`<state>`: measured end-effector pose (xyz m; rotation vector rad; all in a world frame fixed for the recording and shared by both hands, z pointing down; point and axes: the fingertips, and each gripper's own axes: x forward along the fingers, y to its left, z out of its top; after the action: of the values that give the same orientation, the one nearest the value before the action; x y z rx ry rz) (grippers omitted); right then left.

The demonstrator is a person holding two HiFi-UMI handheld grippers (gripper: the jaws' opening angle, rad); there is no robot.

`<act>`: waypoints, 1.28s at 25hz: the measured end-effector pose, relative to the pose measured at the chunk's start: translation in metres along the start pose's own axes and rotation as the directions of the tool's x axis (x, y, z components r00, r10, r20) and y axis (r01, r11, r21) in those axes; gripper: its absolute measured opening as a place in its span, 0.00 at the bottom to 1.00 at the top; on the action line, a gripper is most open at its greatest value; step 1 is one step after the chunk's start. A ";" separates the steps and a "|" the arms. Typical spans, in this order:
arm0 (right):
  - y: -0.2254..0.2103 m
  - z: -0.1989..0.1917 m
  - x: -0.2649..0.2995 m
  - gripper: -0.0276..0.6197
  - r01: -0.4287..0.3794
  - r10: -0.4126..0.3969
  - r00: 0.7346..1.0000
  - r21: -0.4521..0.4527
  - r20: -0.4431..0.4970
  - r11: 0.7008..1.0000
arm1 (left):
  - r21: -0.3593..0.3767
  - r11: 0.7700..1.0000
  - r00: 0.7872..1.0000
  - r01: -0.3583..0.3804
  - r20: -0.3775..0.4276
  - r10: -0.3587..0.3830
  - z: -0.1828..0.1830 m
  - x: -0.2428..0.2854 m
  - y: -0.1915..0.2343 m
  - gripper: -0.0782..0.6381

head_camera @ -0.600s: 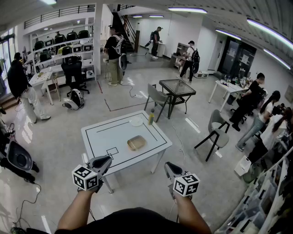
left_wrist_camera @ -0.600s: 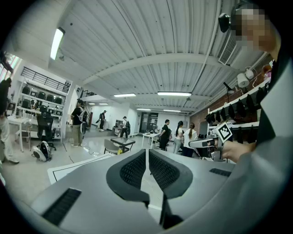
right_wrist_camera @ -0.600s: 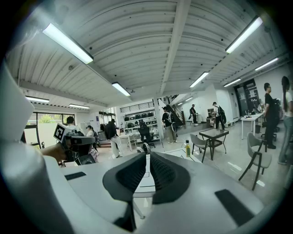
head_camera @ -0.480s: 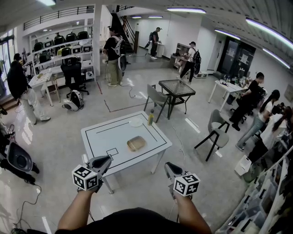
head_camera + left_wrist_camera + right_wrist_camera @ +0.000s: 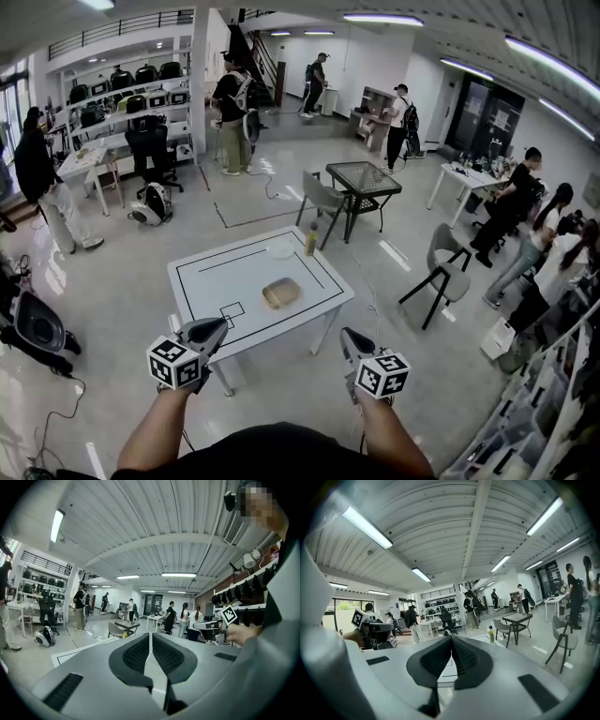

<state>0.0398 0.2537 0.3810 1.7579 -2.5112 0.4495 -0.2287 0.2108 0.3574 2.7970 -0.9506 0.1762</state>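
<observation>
A busy open workshop holds a white desk (image 5: 202,281) marked with black lines. A tan slab (image 5: 280,292) lies on it, well ahead of both tongs and roughly between them. The left tongs (image 5: 217,326) and right tongs (image 5: 346,336) hang by the desk's near edge, each clenched on nothing. A plate (image 5: 279,249) and a bottle (image 5: 310,240) sit at the far edge.
</observation>
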 end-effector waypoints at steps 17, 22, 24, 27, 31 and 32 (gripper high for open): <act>-0.025 -0.002 0.041 0.10 0.009 -0.008 1.000 0.010 -0.025 1.000 | -0.030 0.999 0.999 0.022 -0.023 -0.022 -0.011 0.037 0.029 0.16; -0.045 -0.012 0.071 0.10 0.009 -0.008 0.999 0.020 -0.048 1.000 | -0.031 0.999 0.999 0.018 -0.034 -0.019 -0.016 0.064 0.048 0.16; -0.050 -0.014 0.084 0.10 0.003 -0.002 0.998 0.021 -0.061 1.000 | -0.035 0.999 0.999 0.020 -0.038 -0.021 -0.017 0.073 0.056 0.16; -0.058 -0.016 0.101 0.10 -0.004 0.006 0.997 0.025 -0.083 1.000 | -0.046 0.999 0.998 0.020 -0.052 -0.023 -0.020 0.085 0.065 0.16; -0.067 -0.016 0.120 0.10 -0.011 0.014 0.993 0.027 -0.115 1.000 | -0.060 0.998 0.998 0.003 -0.062 -0.007 -0.021 0.098 0.079 0.16; -0.070 -0.017 0.124 0.10 -0.013 0.016 0.992 0.027 -0.124 1.000 | -0.063 0.998 0.998 -0.002 -0.064 -0.002 -0.021 0.101 0.082 0.16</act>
<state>0.0584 0.1226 0.4370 1.6659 -2.4452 0.5763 -0.2004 0.0911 0.4063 2.7165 -0.9244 0.2306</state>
